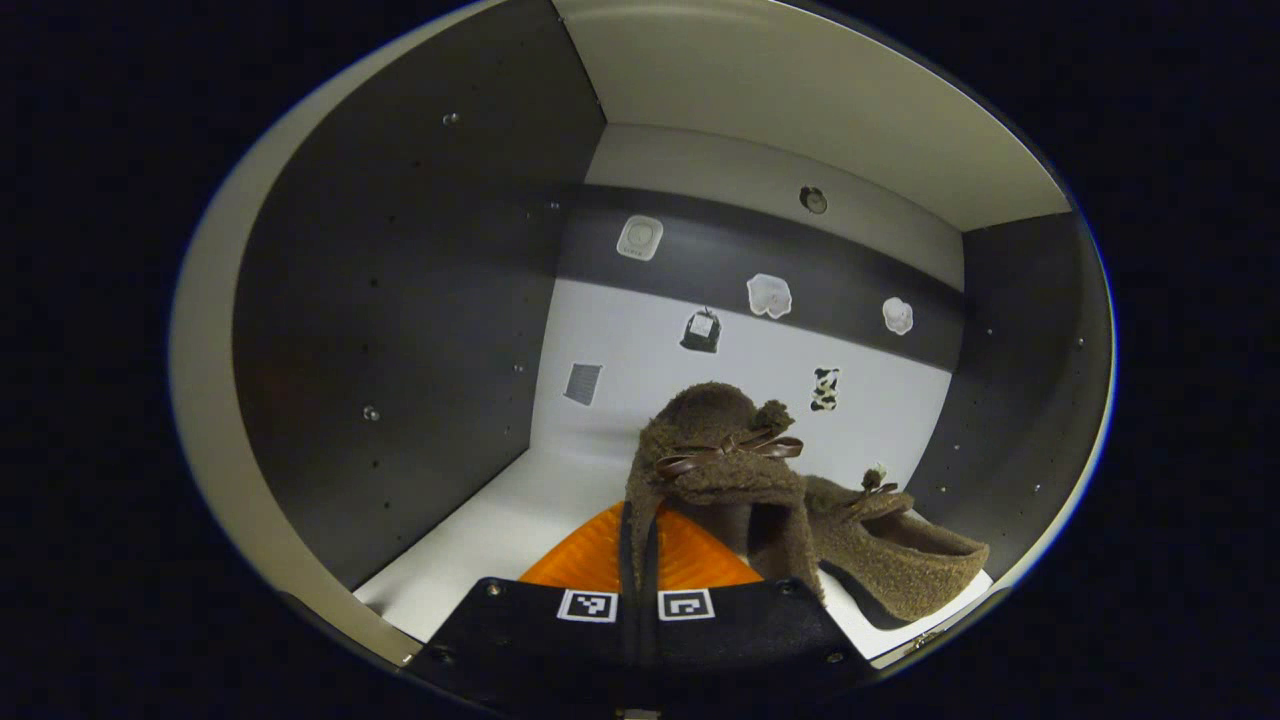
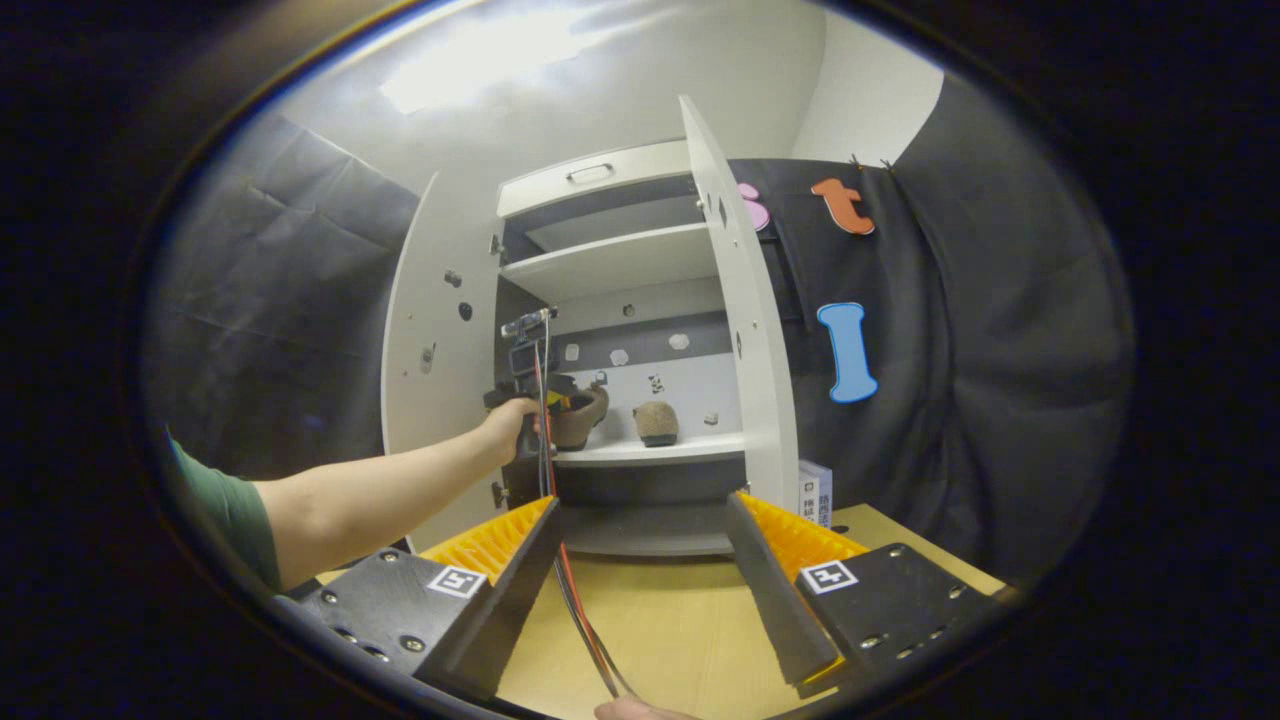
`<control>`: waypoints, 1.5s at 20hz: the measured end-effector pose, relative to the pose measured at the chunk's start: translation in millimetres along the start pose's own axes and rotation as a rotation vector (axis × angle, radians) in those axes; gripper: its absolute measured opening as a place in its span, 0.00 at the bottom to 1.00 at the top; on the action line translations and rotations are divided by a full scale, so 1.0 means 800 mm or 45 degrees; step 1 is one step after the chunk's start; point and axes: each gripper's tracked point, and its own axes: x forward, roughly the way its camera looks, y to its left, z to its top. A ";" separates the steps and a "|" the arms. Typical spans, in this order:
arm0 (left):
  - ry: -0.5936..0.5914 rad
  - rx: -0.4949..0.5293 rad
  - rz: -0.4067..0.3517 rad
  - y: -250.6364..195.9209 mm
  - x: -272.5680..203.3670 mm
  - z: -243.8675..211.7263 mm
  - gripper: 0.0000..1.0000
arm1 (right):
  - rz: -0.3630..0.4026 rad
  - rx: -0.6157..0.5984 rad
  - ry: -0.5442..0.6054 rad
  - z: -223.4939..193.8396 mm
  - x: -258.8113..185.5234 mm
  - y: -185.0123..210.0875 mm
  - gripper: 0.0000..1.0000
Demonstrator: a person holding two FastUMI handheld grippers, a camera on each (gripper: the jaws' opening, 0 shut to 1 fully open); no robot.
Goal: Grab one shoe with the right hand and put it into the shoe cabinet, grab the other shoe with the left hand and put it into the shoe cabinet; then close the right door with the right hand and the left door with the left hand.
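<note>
Where gripper point(image 1: 636, 560) pinches, fuzzy shoe point(image 1: 715, 470).

Left gripper view: dim inside the white-shelved cabinet compartment point(image 1: 520, 520); dark side walls, soft shadow under the 2 fuzzy brown shoes point(image 1: 720, 470); focus sharp centrally. Right gripper view: bright glare patch on the pale ceiling point(image 2: 470, 60); strong fisheye bending at edges; rim darkened, slightly soft.

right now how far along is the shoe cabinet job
Done: one shoe already sits on the cabinet shelf. In hand: the left gripper is shut on the second shoe, inside the cabinet. Left: release it, then close the right door and left door. The right gripper is open.
</note>
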 end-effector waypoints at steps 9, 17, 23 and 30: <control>-0.051 0.015 -0.183 -0.025 -0.018 0.014 0.71 | -0.064 0.028 -0.034 0.008 -0.010 -0.018 0.96; -0.114 0.106 -0.182 -0.039 -0.116 0.050 0.97 | -0.173 0.010 -0.081 0.029 -0.032 -0.062 0.96; -0.198 0.216 -0.340 -0.068 -0.268 0.048 0.96 | -0.291 -0.079 -0.108 0.058 -0.045 -0.125 0.96; -0.261 0.284 -0.342 -0.047 -0.418 0.011 0.96 | -0.369 -0.114 -0.028 0.064 -0.035 -0.197 0.98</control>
